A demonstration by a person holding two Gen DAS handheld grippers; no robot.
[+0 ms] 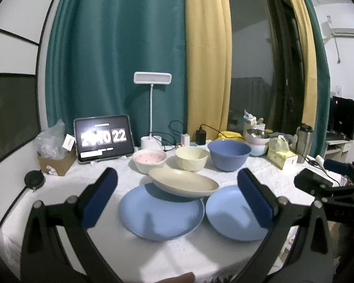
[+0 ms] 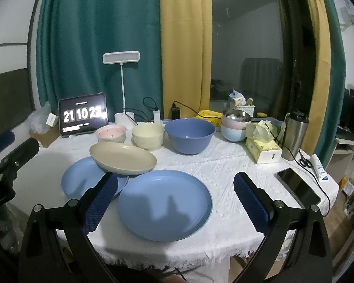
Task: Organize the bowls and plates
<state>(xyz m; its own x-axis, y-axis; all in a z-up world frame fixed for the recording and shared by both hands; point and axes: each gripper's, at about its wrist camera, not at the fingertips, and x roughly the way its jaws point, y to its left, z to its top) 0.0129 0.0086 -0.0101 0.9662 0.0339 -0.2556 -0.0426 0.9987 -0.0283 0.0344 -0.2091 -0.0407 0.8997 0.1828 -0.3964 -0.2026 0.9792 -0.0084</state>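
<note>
A beige plate sits tilted near the middle of the white-clothed table, its near edge propped on the left blue plate with the right blue plate just beside them. Behind stand a pink bowl, a cream bowl and a large blue bowl in a row, with a tablet clock and a desk lamp further back. The left gripper and right gripper both hover over the plates with jaws spread wide, gripping nothing.
</note>
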